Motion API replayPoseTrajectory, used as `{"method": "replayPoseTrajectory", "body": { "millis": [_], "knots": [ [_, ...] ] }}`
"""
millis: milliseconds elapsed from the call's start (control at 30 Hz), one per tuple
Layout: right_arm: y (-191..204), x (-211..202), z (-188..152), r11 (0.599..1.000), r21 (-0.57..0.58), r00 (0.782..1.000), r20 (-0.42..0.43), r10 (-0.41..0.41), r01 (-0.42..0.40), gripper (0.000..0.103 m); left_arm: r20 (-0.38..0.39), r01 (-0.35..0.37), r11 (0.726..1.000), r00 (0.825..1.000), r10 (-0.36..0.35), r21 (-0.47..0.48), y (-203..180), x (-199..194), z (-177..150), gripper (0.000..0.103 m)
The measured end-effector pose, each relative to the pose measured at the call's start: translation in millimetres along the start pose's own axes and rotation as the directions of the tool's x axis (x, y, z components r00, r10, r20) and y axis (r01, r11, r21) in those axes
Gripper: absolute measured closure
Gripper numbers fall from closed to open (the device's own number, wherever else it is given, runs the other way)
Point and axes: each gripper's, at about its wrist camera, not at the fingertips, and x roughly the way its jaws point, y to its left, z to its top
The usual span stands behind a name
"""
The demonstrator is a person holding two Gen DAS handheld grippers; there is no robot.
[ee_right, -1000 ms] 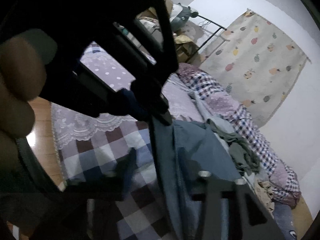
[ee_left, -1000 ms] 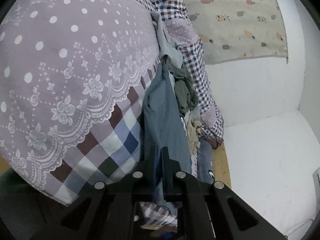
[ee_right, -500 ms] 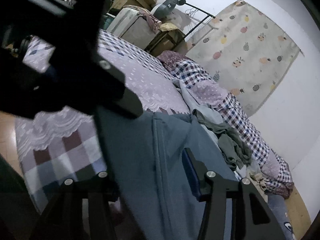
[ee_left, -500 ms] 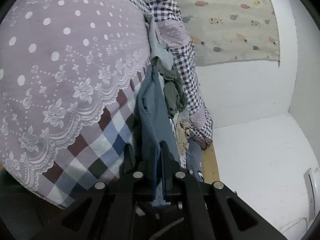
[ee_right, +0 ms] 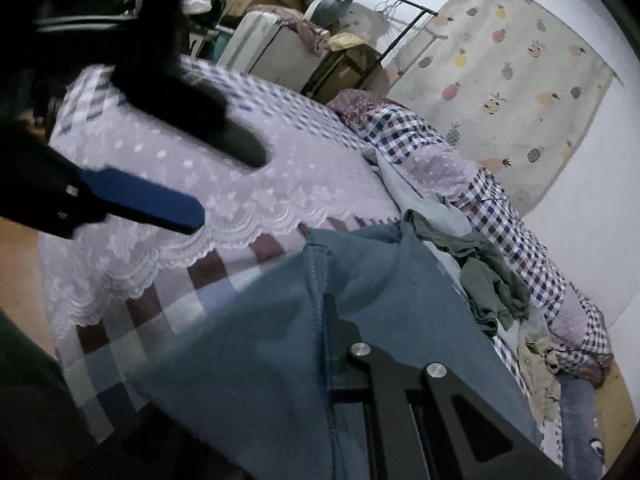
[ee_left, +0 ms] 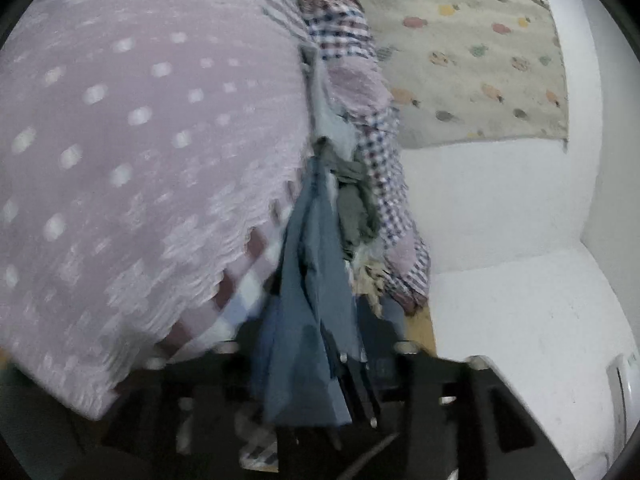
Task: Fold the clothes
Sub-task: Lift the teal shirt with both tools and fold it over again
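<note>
1. Left wrist view, blurred: the left gripper (ee_left: pixel 320 356) has its fingers spread wide, and the blue garment (ee_left: pixel 308 320) hangs loose between them, over the bed (ee_left: pixel 132 152) edge.
2. Right wrist view: the right gripper (ee_right: pixel 326 320) pinches the garment's seam; the cloth drapes over the bed, beside a clothes pile (ee_right: pixel 488 276).

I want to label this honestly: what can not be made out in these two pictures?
- Right wrist view: the blue garment covers one finger of the right gripper, so its grip is unclear.
- Left wrist view: motion blur smears the pile of clothes; single pieces cannot be told.
- Right wrist view: the lens edge cuts off the dark blue cloth.
</note>
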Motion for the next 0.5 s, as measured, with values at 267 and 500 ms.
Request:
{"method": "replayPoseTrajectory", "body": {
  "millis": [267,500],
  "knots": [
    [-28,-23,12,0.995,0.093,0.999,0.028,0.018,-0.021,0.101,-0.214,-0.054,0.981,0.972,0.094,0.188,-26,85,59,0.027],
    [-41,-35,11,0.989,0.140,0.999,0.037,0.038,-0.043,0.101,-0.329,-0.026,0.971,0.938,0.106,0.238,-38,165,101,0.027]
  ]
}}
